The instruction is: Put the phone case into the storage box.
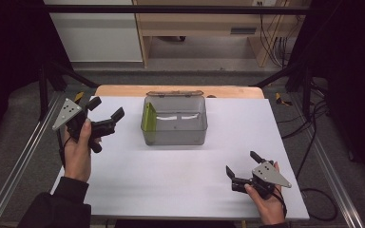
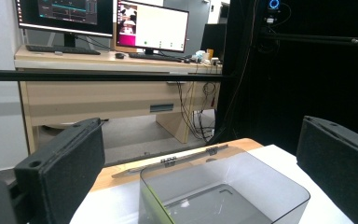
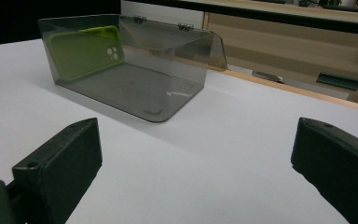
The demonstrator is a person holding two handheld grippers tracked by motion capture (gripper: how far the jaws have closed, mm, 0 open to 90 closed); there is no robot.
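Black tool [image 1: 106, 112], grey plate [image 1: 66, 113], dark sleeve [image 1: 62, 205]

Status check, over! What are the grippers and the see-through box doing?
Left hand-held gripper open; right hand-held gripper open. Clear box open, green phone case inside. Nothing between.

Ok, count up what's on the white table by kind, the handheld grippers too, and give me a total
Clear grey boxes with the lid open: 1
Green phone cases, standing inside the box: 1
Handheld grippers, jaws open: 2, left gripper and right gripper
Total: 4

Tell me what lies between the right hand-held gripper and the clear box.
Nothing: in the high view, only bare white table separates the right hand-held gripper from the clear box.
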